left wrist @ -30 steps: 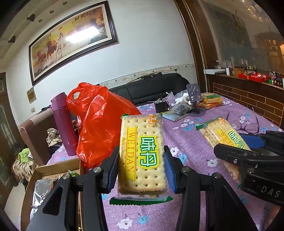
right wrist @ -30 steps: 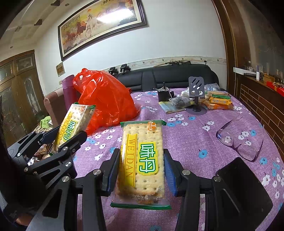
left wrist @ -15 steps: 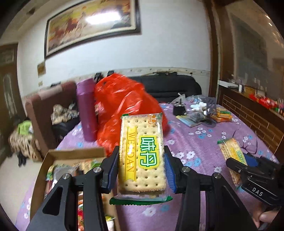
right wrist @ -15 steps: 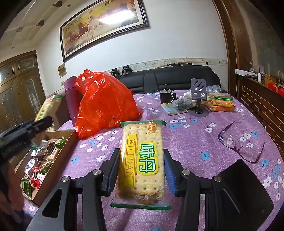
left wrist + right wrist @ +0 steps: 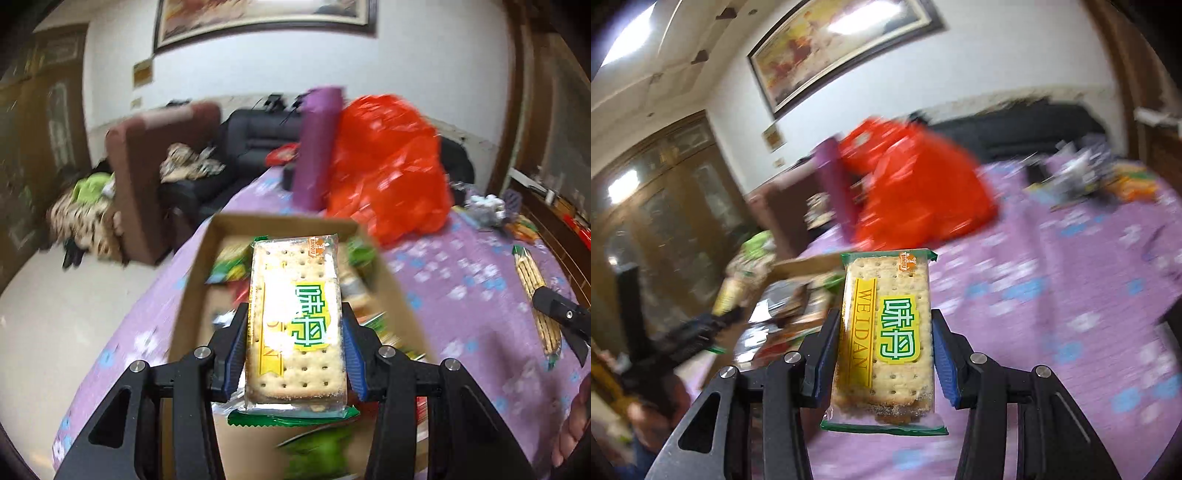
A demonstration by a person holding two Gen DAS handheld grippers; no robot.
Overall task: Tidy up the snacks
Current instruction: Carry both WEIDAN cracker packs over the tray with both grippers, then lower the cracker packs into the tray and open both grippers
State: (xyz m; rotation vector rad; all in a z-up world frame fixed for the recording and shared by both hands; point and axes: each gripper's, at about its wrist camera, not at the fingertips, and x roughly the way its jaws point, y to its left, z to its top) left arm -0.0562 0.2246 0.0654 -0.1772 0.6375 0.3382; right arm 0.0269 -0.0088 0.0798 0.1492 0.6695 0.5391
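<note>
My left gripper (image 5: 294, 350) is shut on a pack of Weidan crackers (image 5: 295, 317) and holds it above the open cardboard box (image 5: 192, 280), which holds several snack packets. My right gripper (image 5: 885, 350) is shut on a second cracker pack (image 5: 886, 332) over the purple flowered tablecloth (image 5: 1071, 295), to the right of the box (image 5: 809, 264). The right gripper with its pack also shows at the right edge of the left wrist view (image 5: 554, 321). The left gripper shows blurred at the left of the right wrist view (image 5: 683, 343).
A red plastic bag (image 5: 388, 177) and a purple bottle (image 5: 317, 147) stand behind the box. Clutter (image 5: 487, 206) lies at the table's far right. A brown armchair (image 5: 147, 177) and a black sofa (image 5: 258, 136) stand past the table's left edge.
My left gripper swung left and down, from beside the red bag to over the box. My right gripper also turned left toward the box. Both still grip their cracker packs.
</note>
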